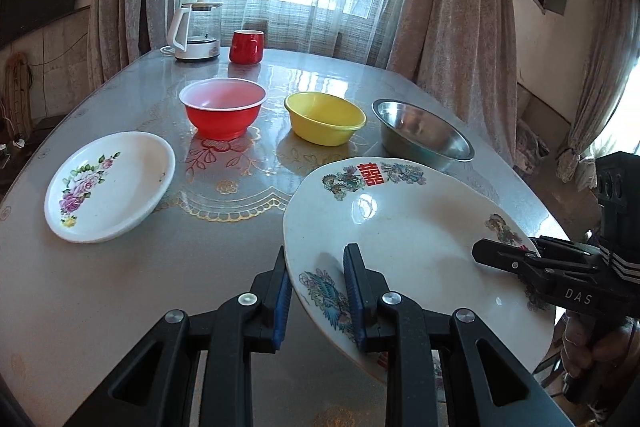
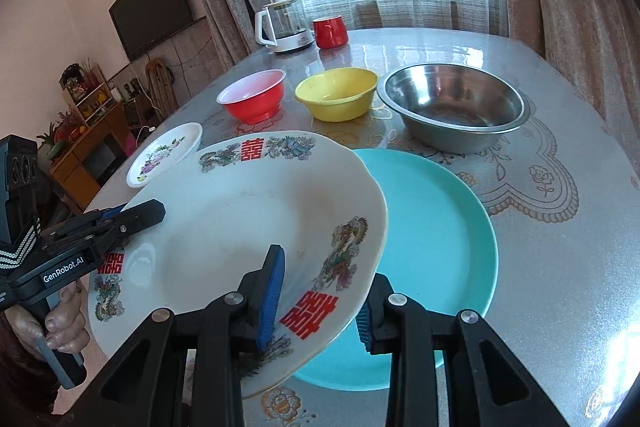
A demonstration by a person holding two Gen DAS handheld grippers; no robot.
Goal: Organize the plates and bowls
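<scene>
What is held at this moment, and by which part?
The large white dragon-patterned plate is held by both grippers at its rim: left gripper on the plate's left edge, right gripper on the near right edge, above the teal plate.

Three plates (image 2: 240, 219), three bowls (image 2: 336, 99).

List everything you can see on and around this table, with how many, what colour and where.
Dragon plate: one, white, lifted and tilted over the teal plate.
Teal plate: one, near right of table.
Flower plate: one, white, left.
Red bowl: one, back left.
Yellow bowl: one, middle.
Steel bowl: one, right.
Red mug: one, far end.
Kettle: one, white and glass, beside mug.
Television: one, black, wall.
Left hand-held gripper: straddles plate rim.
Right hand-held gripper: straddles plate rim.
</scene>
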